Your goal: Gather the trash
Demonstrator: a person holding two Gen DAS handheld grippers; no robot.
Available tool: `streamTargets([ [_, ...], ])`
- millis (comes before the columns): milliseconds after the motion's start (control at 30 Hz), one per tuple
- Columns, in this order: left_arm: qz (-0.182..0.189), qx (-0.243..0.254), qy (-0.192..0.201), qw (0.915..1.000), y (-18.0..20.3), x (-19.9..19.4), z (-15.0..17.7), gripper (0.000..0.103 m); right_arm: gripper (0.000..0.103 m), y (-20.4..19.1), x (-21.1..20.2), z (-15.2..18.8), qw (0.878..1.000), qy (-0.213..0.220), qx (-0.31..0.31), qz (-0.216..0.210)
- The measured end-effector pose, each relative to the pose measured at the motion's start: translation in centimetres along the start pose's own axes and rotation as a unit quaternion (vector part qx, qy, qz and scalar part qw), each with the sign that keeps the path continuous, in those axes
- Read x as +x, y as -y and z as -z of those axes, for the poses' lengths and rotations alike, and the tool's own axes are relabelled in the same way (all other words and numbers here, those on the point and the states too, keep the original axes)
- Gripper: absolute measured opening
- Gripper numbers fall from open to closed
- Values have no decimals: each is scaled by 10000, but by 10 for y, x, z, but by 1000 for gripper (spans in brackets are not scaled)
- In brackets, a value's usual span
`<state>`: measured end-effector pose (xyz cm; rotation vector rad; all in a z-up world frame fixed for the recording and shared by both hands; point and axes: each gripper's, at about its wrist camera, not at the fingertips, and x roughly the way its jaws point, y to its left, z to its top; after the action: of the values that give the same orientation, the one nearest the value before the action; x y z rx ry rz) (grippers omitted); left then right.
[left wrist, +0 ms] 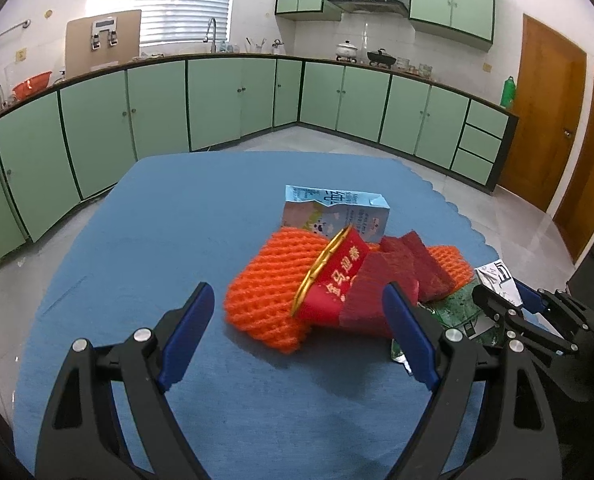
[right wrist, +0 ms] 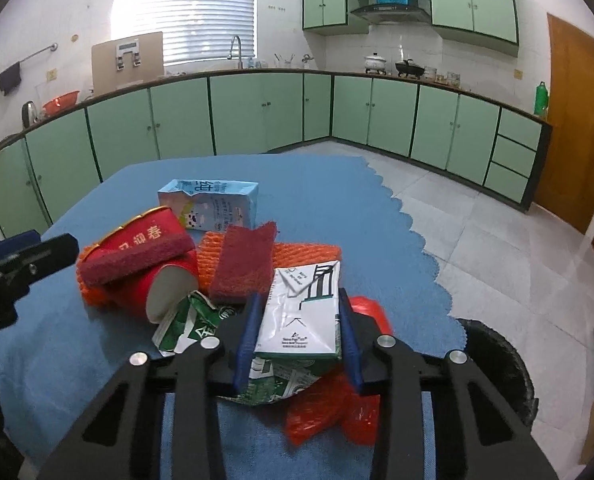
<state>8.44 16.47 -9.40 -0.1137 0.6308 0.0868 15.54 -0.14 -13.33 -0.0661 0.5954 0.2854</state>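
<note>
A heap of trash lies on the blue-clothed table [left wrist: 169, 216]. My left gripper [left wrist: 297, 294] is open, its blue pads [left wrist: 189, 332] on either side of an orange foam net [left wrist: 261, 300] and a red paper cup [left wrist: 337, 276] without touching them. A light blue milk carton [left wrist: 337, 210] lies behind them. My right gripper [right wrist: 299, 300] is shut on a white carton [right wrist: 301, 312], one pad against each of its sides. Under it lie a crumpled green carton [right wrist: 193, 320] and red foam netting [right wrist: 329, 412]. Dark red scouring pads [right wrist: 241, 264] rest on the heap.
A black bin [right wrist: 501, 360] stands on the floor off the table's right edge. The scalloped cloth edge [right wrist: 425, 256] runs close to the heap on the right. Green kitchen cabinets [left wrist: 225, 100] line the far walls. Bare blue cloth stretches left of the heap.
</note>
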Motion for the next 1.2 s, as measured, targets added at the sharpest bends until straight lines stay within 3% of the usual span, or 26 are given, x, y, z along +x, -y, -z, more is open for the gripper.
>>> streamTargets([
  [467,195,220,-59,9996,23,6,4,83,35,24,-25,-11,9984,356,304,-310],
  [1033,243,439,-357,9981,45,43,9,74,35,40,-19,0,9971,241,517,-502],
  [1167,293,450,-345,9980,45,44,7,60,35,42,-17,2,9970,202,520,-536],
  [1200,333,463,-346,9978,45,44,7,51,36,42,-17,2,9970,197,509,-545],
])
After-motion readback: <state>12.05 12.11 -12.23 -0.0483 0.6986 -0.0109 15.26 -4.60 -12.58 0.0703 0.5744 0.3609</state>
